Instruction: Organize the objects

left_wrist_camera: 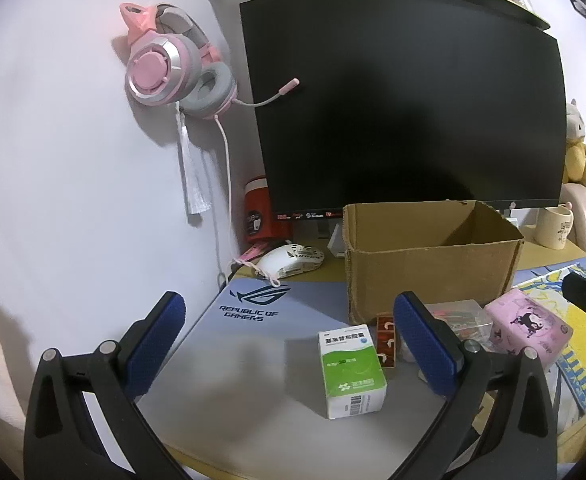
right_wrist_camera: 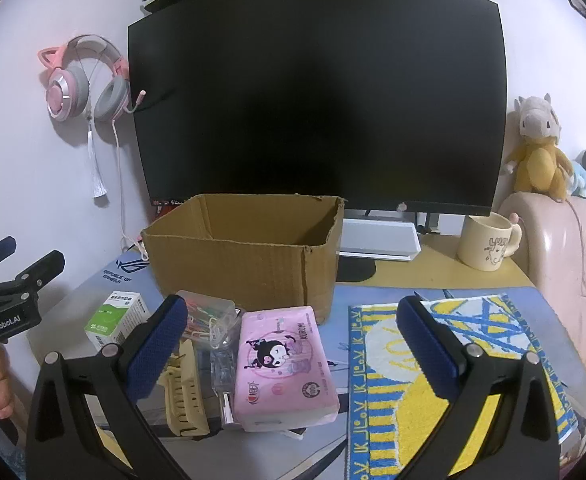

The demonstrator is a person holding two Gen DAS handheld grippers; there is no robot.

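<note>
An open brown cardboard box (left_wrist_camera: 429, 272) stands on the desk before the monitor; it also shows in the right wrist view (right_wrist_camera: 245, 268). A green and white medicine box (left_wrist_camera: 351, 372) lies between my open left gripper (left_wrist_camera: 289, 340) fingers. My right gripper (right_wrist_camera: 293, 340) is open above a pink Kuromi tissue pack (right_wrist_camera: 283, 364). Beside the pack lie a clear case of paper clips (right_wrist_camera: 209, 316), a cream hair claw (right_wrist_camera: 183, 388) and a clear plug (right_wrist_camera: 223, 376). The medicine box (right_wrist_camera: 117, 320) lies at the left. A small red box (left_wrist_camera: 385, 340) lies by the left gripper's right finger.
A black monitor (right_wrist_camera: 317, 92) fills the back. A pink headset (left_wrist_camera: 173, 68) hangs on the wall. A white mouse (left_wrist_camera: 291, 262), a red can (left_wrist_camera: 258, 216), a cream mug (right_wrist_camera: 487, 244), a yellow and blue towel (right_wrist_camera: 445, 380) and a pink sofa arm (right_wrist_camera: 565, 248) surround the mat.
</note>
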